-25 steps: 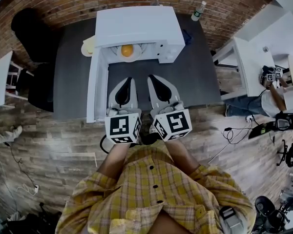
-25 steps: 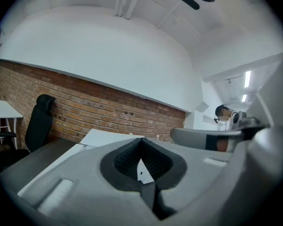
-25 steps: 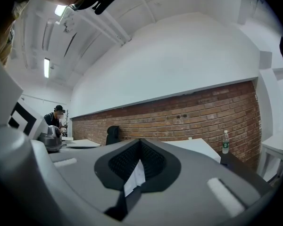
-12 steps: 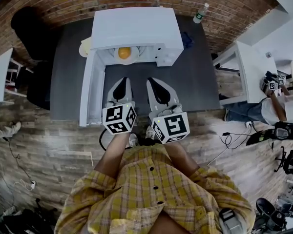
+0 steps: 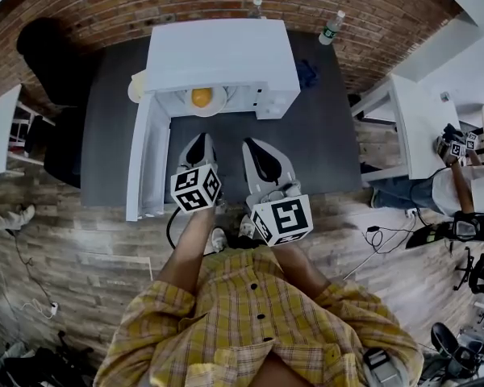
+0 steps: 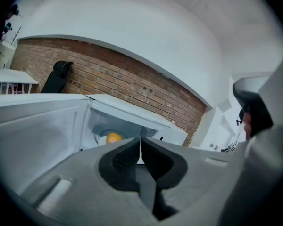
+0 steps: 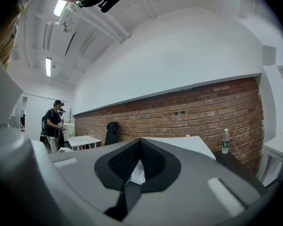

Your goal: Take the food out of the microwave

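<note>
Left tool (image 6: 140, 141) closed, empty; right tool (image 7: 140, 141) closed, empty; both short of microwave (image 5: 218, 55).

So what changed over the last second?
The left gripper sank and rolled, staying shut and empty, in front of the open microwave. The right gripper barely shifted, also shut. The door is still open, the orange food still on its plate inside.
</note>
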### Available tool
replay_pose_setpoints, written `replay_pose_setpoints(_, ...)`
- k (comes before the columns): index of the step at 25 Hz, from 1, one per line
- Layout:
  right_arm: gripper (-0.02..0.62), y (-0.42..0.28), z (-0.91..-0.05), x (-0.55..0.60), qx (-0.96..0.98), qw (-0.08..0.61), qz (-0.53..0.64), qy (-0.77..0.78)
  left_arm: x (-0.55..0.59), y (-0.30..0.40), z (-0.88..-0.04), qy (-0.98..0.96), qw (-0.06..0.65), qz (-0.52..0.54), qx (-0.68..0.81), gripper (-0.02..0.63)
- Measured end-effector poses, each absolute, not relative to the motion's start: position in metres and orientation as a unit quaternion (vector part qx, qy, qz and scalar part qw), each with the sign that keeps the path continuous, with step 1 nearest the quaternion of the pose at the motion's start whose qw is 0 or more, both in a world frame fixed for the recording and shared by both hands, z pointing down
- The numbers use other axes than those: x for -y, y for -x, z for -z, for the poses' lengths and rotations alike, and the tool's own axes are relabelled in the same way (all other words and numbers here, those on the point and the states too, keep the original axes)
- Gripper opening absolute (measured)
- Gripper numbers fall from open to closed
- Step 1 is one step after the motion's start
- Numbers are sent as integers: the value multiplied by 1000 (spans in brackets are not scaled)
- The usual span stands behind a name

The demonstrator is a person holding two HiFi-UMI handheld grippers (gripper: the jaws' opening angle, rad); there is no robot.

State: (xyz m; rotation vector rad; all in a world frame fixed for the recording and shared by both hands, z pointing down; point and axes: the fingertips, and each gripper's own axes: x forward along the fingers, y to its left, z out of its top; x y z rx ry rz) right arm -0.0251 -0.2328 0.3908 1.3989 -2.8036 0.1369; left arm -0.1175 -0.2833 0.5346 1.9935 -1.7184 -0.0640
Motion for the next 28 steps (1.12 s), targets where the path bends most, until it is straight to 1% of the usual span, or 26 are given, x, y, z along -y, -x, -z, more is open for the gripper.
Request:
replay_pose_setpoints(2, 3, 25, -393, 236, 894, 5, -46, -445, 289, 119, -544, -728, 279, 42, 625, 25)
replay_pose_setpoints(4, 3, 25, -396, 238, 894, 7, -48, -445, 295, 121, -556, -720, 309, 62, 618, 34)
replay_pose_setpoints(7, 3, 26, -398, 242, 895, 10, -48, -443, 306, 124, -576, -705, 366, 104, 598, 62)
replay_pose_setpoints(9, 3, 27, -398, 245, 896, 12, -47, -441, 314, 126, -588, -691, 397, 124, 591, 67)
replay_pose_setpoints(14, 3, 24, -406, 249, 896, 21, -47, -441, 327, 130, -614, -655, 449, 161, 586, 69)
replay_pose_setpoints(22, 3, 26, -412, 257, 895, 27, -52, -441, 352, 133, -649, -594, 529, 295, 529, 92)
replay_pose_setpoints(24, 3, 28, -414, 258, 897, 29, -54, -438, 359, 137, -660, -570, 549, 333, 513, 110)
replay_pose_setpoints(28, 3, 33, -417, 259, 901, 41, -48, -430, 367, 147, -679, -523, 563, 391, 506, 112)
